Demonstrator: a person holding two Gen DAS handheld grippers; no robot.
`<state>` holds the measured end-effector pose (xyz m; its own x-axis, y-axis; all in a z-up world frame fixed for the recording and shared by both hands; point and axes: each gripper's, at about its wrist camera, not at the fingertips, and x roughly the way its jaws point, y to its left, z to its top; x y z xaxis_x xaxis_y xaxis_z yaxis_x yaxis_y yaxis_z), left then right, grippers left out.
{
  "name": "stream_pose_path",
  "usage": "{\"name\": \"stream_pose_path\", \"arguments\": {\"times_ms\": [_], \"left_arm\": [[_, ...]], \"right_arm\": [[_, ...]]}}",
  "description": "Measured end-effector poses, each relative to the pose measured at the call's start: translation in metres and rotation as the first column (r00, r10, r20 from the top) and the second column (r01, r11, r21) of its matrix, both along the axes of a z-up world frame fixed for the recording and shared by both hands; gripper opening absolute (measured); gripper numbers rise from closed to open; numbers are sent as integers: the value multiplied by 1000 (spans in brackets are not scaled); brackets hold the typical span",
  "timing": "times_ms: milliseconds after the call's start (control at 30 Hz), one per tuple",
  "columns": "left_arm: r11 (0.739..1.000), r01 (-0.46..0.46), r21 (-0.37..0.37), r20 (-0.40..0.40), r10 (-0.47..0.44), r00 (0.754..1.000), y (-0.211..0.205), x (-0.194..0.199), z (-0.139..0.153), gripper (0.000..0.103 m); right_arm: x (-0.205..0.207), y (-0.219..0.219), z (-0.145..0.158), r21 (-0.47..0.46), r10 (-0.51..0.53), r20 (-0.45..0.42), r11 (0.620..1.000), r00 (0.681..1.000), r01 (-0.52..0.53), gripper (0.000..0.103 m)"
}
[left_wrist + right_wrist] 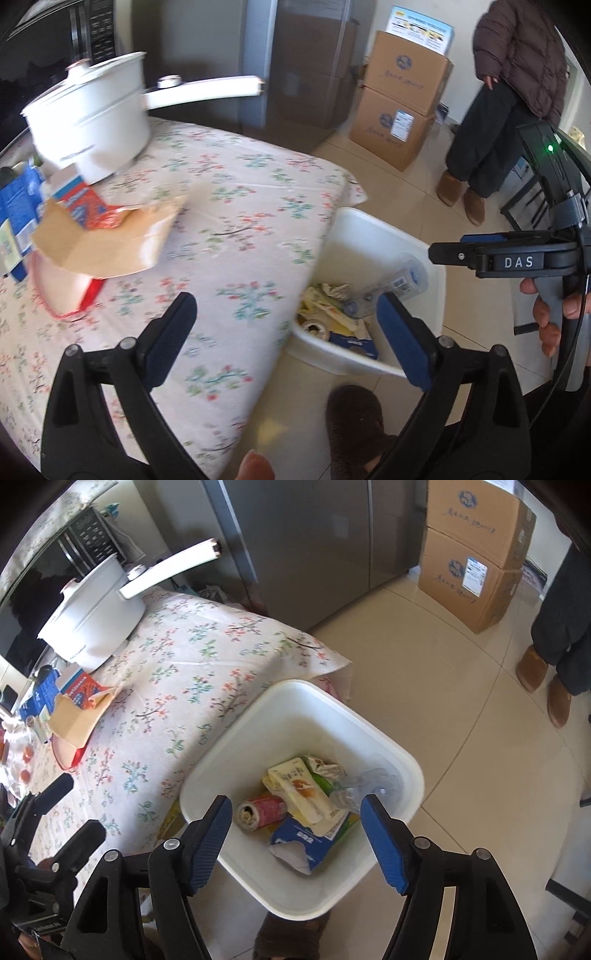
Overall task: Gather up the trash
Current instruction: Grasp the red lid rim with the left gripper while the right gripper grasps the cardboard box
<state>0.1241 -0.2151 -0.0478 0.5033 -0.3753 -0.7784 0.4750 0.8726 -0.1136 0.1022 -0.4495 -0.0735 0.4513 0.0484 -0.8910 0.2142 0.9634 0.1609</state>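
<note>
My 2 grippers, left (286,334) and right (295,812), both stand spread with nothing between the pads, above the white bin (406,764) of trash beside the floral table (192,657).

both grippers, left gripper (286,334) and right gripper (295,834), angled downward, jaws apart, empty

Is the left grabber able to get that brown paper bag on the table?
Probably yes: the left gripper is open and empty, and only bare tablecloth lies between it and the brown paper bag.

One bin (384,753), two cardboard boxes (476,554)
</note>
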Motion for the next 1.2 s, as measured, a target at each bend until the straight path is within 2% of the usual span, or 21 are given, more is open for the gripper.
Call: {"name": "stream_pose_path", "arguments": {"times_ms": [200, 400, 633, 767, 833, 967, 1000, 1067, 1100, 1167, 1200], "left_arm": [[994, -98, 45, 11, 98, 995, 50, 8, 5, 98], [975, -202, 93, 31, 200, 979, 108, 18, 8, 99], [921, -377, 103, 21, 377, 926, 189, 36, 2, 99], [891, -437, 119, 15, 439, 898, 220, 57, -4, 99], [894, -436, 106, 3, 438, 899, 225, 66, -5, 99], [915, -401, 39, -33, 402, 915, 219, 91, -14, 99], [921, -389, 20, -48, 390, 920, 216, 97, -18, 97], [927, -375, 11, -76, 375, 924, 209, 109, -28, 81], [929, -371, 8, -102, 370, 923, 206, 115, -35, 76], [925, -378, -22, -154, 371, 916, 206, 125, -46, 54], [922, -386, -39, -177, 373, 911, 206, 128, -51, 50]], "right_arm": [[15, 34, 6, -5, 55, 16, 998, 998, -55, 77], [32, 68, 5, -4, 103, 15, 995, 995, -103, 80], [59, 115, 1, -17, 187, -13, 982, 982, -187, 80], [81, 144, 4, -15, 242, -4, 970, 970, -242, 80], [91, 158, 6, -21, 265, 0, 964, 964, -265, 80], [111, 176, 5, -2, 291, 6, 957, 957, -291, 80], [115, 179, 3, -4, 294, 3, 956, 956, -294, 80], [120, 185, 0, -10, 306, -7, 952, 952, -306, 80], [122, 186, 0, -7, 308, -10, 951, 951, -308, 80], [129, 188, -3, 26, 311, -6, 950, 950, -311, 80], [133, 189, -5, 51, 310, 0, 950, 951, -310, 80]]}}
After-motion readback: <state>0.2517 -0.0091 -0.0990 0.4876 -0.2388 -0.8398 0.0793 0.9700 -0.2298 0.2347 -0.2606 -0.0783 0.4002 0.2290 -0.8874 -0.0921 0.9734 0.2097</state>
